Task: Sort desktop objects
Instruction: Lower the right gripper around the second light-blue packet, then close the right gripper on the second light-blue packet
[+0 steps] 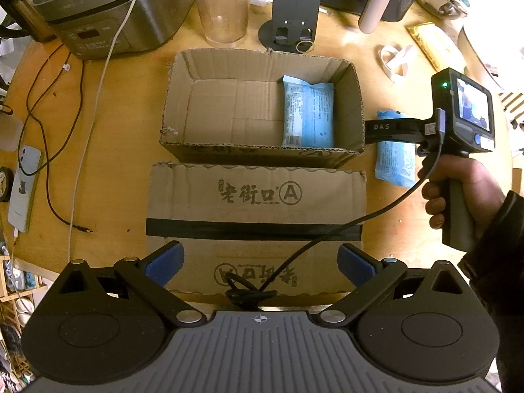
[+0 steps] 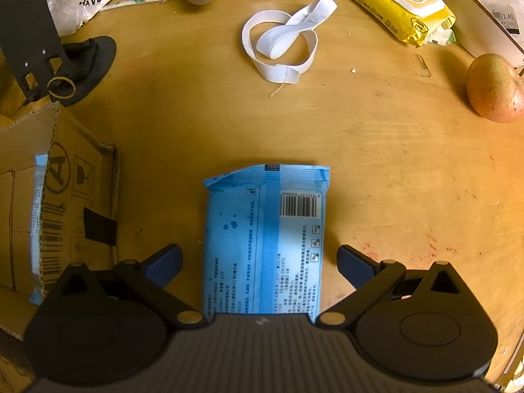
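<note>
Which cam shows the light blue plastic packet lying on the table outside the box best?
Right wrist view: the light blue plastic packet lies flat between the open right gripper fingers, barcode and print showing. In the left wrist view that packet sits beside the open cardboard box, partly hidden by the right gripper's arm.

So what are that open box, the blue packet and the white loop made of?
The open box looks like raw corrugated cardboard: fluted cut edges show. The blue packet seems to be thin printed plastic film, slightly glossy and crinkled. The white loop is probably ribbed woven elastic, with a frayed thread.
</note>
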{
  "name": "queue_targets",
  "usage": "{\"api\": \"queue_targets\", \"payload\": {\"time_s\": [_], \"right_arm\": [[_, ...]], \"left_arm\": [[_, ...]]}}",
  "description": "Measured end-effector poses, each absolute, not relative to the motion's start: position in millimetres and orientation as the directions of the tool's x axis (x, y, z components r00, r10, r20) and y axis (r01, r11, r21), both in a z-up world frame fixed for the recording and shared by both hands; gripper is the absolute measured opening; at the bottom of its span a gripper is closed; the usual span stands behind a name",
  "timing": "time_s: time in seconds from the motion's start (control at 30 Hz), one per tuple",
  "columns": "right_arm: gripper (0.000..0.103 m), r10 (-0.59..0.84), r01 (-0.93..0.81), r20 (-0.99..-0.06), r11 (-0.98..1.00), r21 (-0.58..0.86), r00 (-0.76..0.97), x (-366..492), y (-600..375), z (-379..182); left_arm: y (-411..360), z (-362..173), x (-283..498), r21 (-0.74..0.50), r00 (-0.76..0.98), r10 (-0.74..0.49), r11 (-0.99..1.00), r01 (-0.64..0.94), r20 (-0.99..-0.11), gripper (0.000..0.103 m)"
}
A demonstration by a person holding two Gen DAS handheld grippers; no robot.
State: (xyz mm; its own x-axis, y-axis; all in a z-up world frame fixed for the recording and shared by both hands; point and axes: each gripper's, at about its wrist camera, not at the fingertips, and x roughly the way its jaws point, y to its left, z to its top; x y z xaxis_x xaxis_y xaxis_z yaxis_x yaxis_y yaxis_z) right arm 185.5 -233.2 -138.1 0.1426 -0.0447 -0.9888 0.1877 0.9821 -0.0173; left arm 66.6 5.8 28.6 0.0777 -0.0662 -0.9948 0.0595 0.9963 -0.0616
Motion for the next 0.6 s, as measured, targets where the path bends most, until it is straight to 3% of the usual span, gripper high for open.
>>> {"api": "queue_targets", "payload": {"time_s": [0.37,0.43,0.57,0.6], "right_arm": [[0.101,-0.042,0.195,-0.99,0.981,-0.016,0.133,184,-232,-135],[0.094,-0.037,0.2,-0.99,0.98,-0.009,0.136,184,-231,-132],[0.069,-0.036,0.219,-0.988,0.976,-0.002,0.152,181,-230,-124],[0.069,-0.037,0.223,-0.988,0.975,-0.002,0.152,181,-230,-122]], "left_arm": [[5,30,65,-0.067,0.076,-0.072,0.996,0.061,-0.994,0.103],[6,30,65,-0.067,0.077,-0.072,0.996,0.059,-0.994,0.103],[6,29,66,-0.069,0.077,-0.073,0.996,0.056,-0.994,0.103],[6,29,66,-0.069,0.076,-0.074,0.996,0.057,-0.994,0.103]]}}
